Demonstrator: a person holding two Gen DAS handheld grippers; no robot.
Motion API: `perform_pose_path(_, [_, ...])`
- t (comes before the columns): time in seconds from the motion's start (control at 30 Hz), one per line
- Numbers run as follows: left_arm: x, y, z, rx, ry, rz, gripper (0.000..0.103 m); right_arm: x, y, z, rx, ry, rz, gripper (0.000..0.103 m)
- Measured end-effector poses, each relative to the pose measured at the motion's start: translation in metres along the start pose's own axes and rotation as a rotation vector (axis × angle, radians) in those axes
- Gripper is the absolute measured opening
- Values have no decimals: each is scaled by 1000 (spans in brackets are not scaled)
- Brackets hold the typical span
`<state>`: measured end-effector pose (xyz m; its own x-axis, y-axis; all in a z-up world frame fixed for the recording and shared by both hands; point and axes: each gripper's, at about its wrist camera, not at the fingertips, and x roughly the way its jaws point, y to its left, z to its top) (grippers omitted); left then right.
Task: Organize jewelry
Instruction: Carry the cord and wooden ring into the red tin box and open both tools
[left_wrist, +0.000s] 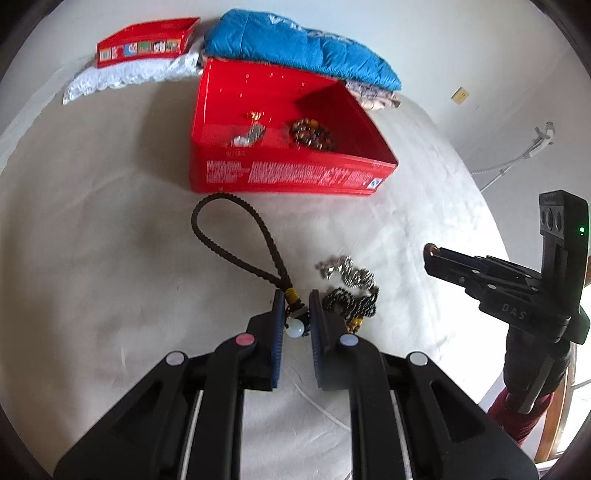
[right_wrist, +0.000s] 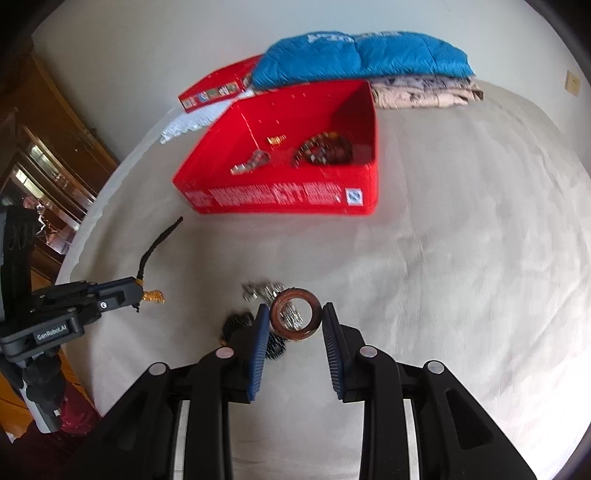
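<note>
A red box (left_wrist: 288, 177) (right_wrist: 280, 199) on the white cloth holds a brown bead bracelet (left_wrist: 312, 134) (right_wrist: 325, 149), a silver piece (left_wrist: 249, 136) (right_wrist: 251, 162) and a small gold piece (left_wrist: 255, 115). My left gripper (left_wrist: 296, 325) is shut on a dark braided cord pendant (left_wrist: 236, 236) at its knot and white bead (left_wrist: 296, 328). My right gripper (right_wrist: 295, 317) is shut on a brown wooden bangle (right_wrist: 295, 314), held by its rim. A silver chain (left_wrist: 343, 271) (right_wrist: 264, 290) and black beads (left_wrist: 351, 304) (right_wrist: 236, 323) lie between them.
A folded blue quilt (left_wrist: 295, 48) (right_wrist: 362, 59) and patterned fabric lie behind the box. A red lid (left_wrist: 147, 42) rests on a white lace cloth (left_wrist: 122, 77) at the back left. A wooden cabinet (right_wrist: 48, 147) stands left.
</note>
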<state>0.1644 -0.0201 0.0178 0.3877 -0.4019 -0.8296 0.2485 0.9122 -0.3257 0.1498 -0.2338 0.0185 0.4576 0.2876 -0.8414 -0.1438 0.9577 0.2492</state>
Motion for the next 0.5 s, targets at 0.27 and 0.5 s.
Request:
perform_pose_path(0.27, [-21,-7,29,19,-78,13,12,-7,8,27,-3,-47,11,29])
perform_pose_path(0.5, [-25,-12,72,18,-157,7,12,-8,10,67,20,-109,26,29])
